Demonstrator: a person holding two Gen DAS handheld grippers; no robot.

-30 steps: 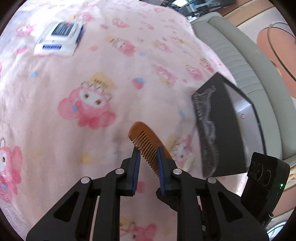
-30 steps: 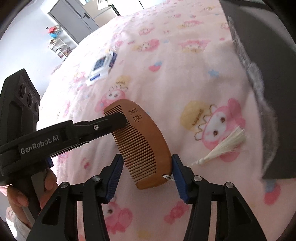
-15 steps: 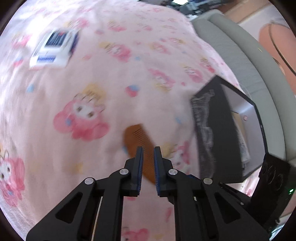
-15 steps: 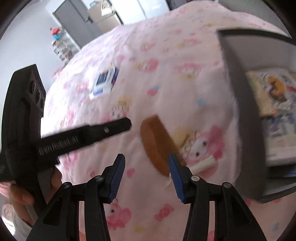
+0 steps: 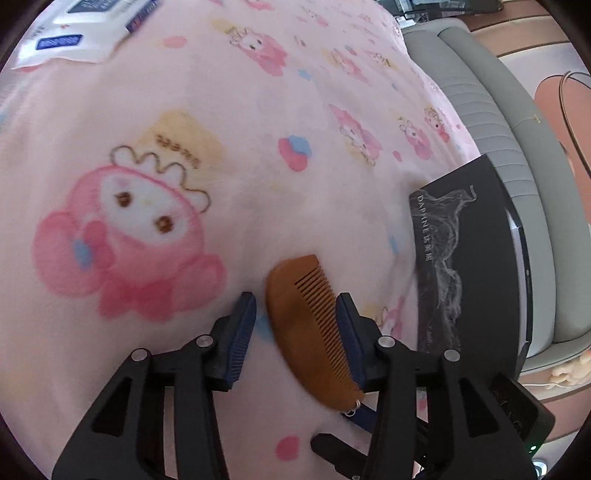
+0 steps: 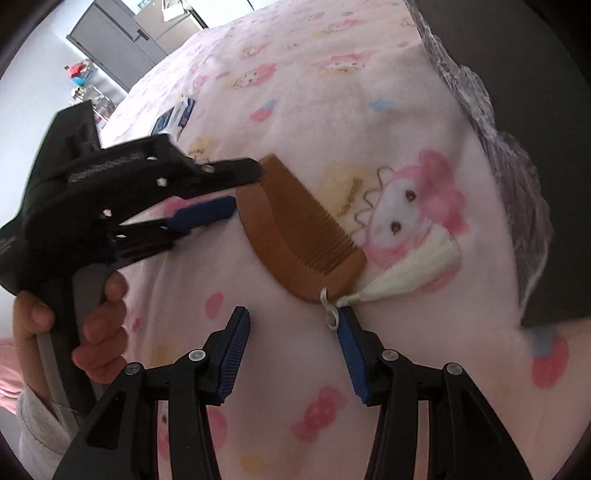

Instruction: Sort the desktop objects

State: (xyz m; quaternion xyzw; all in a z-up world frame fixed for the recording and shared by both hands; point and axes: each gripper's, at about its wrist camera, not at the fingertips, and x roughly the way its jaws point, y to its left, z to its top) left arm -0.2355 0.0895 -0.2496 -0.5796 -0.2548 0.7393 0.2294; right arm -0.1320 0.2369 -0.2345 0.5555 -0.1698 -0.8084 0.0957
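Note:
A brown wooden comb [image 5: 314, 328] with a white tassel [image 6: 406, 273] lies flat on the pink cartoon blanket [image 5: 184, 147]. My left gripper [image 5: 295, 325] is open, its blue-padded fingers on either side of the comb. In the right wrist view the comb [image 6: 295, 225] lies just beyond my right gripper [image 6: 291, 339], which is open and empty; its right pad sits by the comb's cord ring. A black box [image 5: 465, 273] stands to the right of the comb.
A white and blue packet [image 5: 81, 33] lies at the far left of the blanket and shows in the right wrist view [image 6: 173, 118]. A grey padded edge [image 5: 517, 155] runs behind the box. A grey cabinet [image 6: 110, 44] stands far off.
My left gripper has let go of the comb and opened. The comb now lies flat on the blanket. Both grippers have dropped closer to the blanket.

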